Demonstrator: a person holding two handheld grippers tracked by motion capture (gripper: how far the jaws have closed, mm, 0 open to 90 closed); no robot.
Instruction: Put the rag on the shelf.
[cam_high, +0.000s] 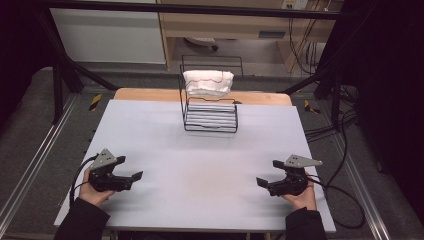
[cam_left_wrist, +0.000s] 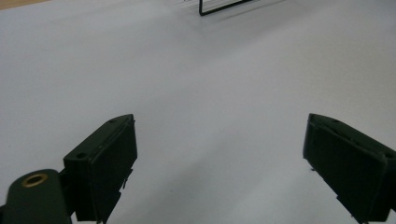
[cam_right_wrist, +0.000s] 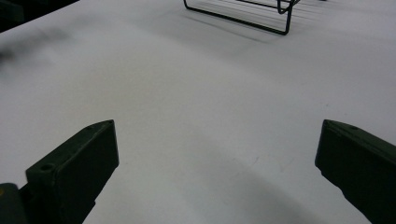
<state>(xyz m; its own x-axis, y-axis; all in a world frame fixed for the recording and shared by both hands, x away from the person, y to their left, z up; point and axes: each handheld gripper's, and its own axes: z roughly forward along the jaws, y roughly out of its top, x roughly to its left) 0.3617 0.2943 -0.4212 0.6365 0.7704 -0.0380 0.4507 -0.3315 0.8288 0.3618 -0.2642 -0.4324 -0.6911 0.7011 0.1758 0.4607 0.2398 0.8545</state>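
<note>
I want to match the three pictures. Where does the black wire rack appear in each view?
High view: the black wire rack stands at the table's far middle, with a white cloth on top.
Left gripper view: one corner of its base at the top edge, right of centre.
Right gripper view: the front of its base along the top edge, right of centre.
Shared landmark: the pale table top between jaws and rack.

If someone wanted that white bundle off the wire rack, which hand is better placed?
Neither clearly. The left gripper and right gripper sit open, about equally far from the white bundle atop the central wire rack.
</note>
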